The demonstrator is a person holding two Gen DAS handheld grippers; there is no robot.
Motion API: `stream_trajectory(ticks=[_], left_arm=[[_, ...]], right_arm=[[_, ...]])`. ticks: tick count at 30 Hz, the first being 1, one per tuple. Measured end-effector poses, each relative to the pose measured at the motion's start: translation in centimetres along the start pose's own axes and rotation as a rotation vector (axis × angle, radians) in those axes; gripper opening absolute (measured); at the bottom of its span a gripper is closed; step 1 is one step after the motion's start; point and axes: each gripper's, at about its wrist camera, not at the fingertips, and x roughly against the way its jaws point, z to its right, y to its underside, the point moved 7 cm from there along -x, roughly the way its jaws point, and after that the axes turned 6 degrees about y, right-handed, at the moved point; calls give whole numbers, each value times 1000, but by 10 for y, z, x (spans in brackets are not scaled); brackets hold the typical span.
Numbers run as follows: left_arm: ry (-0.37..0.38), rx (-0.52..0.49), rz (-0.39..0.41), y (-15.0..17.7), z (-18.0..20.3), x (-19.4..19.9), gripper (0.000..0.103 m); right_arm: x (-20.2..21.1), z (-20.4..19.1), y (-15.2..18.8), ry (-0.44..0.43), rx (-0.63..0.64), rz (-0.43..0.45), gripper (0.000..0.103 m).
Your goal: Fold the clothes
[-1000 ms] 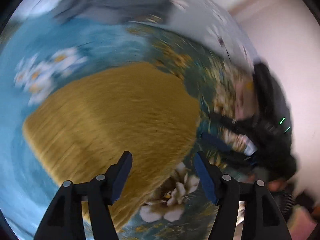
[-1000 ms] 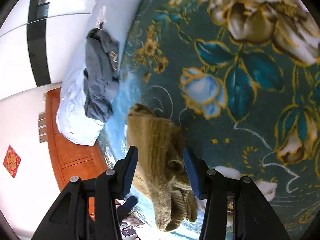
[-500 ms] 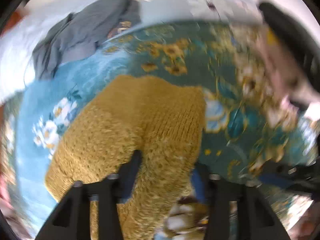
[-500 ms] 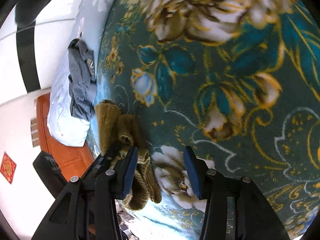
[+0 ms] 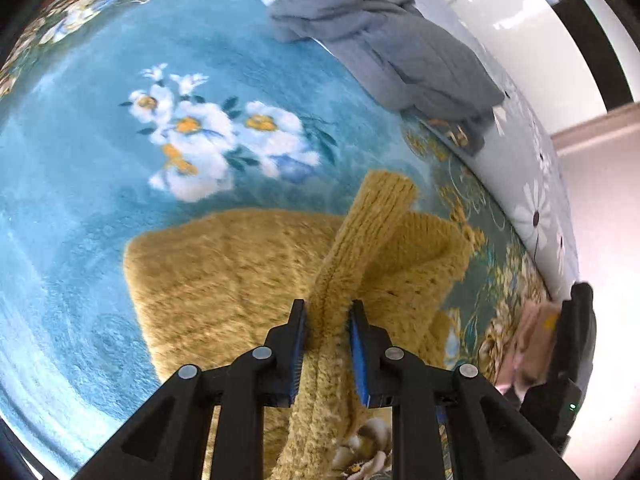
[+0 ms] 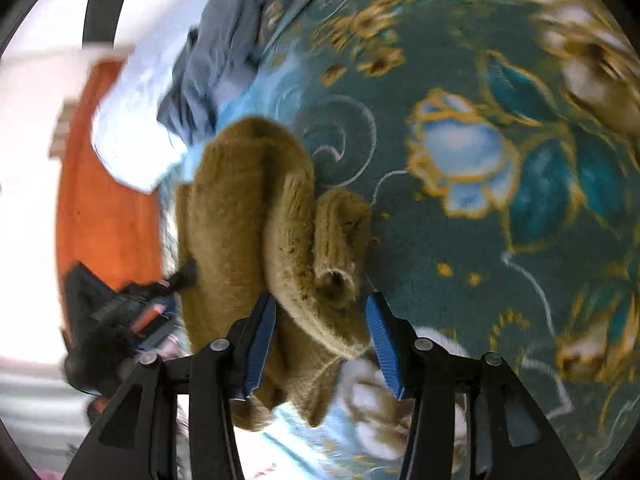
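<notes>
Now left tongs (image 5: pixel 327 322) clamped on mustard sweater (image 5: pixel 224 272), right tongs (image 6: pixel 322 322) seemingly apart.

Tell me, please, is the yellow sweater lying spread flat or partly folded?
Partly folded: the yellow sweater lies doubled, its sleeve pinched in the left gripper.

Left claw (image 5: pixel 327 322) has clamped the sweater (image 5: pixel 224 276) — sleeve lifted.

I am in a bedroom at home: a bed with a big flowery blanket (image 5: pixel 80 184), a white pillow (image 6: pixel 124 148), an orange wooden headboard (image 6: pixel 100 208) and plain white walls (image 5: pixel 600 208)
</notes>
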Motion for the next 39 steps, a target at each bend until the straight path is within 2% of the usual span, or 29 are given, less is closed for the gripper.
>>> stream_trajectory(ticks=[1, 3, 5, 7, 9, 10, 12, 15, 17, 19, 22, 23, 27, 30, 32, 34, 35, 36, 38, 39], left_arm=[[13, 15, 5, 0, -3, 1, 22], [24, 34, 16, -1, -7, 4, 22], [9, 53, 29, -4, -17, 8, 22], [27, 91, 32, -6, -28, 11, 22], [34, 124, 25, -8, -38, 12, 20], [35, 131, 19, -7, -41, 11, 20], [39, 133, 4, -3, -44, 8, 20], [53, 152, -10, 2, -49, 3, 20], [65, 190, -16, 6, -56, 0, 20], [72, 212, -24, 11, -61, -1, 20], [59, 195, -54, 20, -62, -2, 20], [56, 190, -66, 24, -61, -2, 20], [80, 173, -96, 39, -55, 0, 23], [67, 122, -148, 55, -49, -7, 23], [58, 80, -168, 65, -43, -9, 23], [35, 33, -182, 71, -39, -12, 23], [24, 14, -191, 73, -38, -13, 23], [15, -3, -198, 74, -37, -15, 23], [2, -24, -204, 75, -35, -19, 23], [2, -27, -205, 75, -34, -20, 24]], right_arm=[[-5, -2, -3, 37, 35, -2, 59], [-13, -5, -10, 35, 53, -10, 59], [-13, -10, -15, -68, 6, -10, 59], [-4, -11, -17, -172, -55, 13, 59], [4, -2, -14, -215, -103, 38, 58], [6, 5, -12, -236, -140, 44, 55], [2, 21, -11, -254, -226, 44, 39], [-6, 39, -8, -279, -328, 43, 26], [-14, 42, -9, -294, -371, 34, 25], [-26, 35, -9, -279, -365, -1, 25], [-34, 18, -14, -208, -301, -32, 22], [-30, 14, -19, -180, -285, -22, 11], [10, 6, -60, -152, -238, 94, 9], [13, 23, -83, -16, -218, 95, 9], [5, 31, -87, 68, -191, 53, 9], [7, 24, -85, 78, -162, 43, 13], [13, 20, -83, 113, -137, 63, 20], [23, 17, -82, 170, -110, 95, 34], [44, 6, -79, 228, -66, 157, 44], [53, -2, -75, 231, -43, 181, 44]])
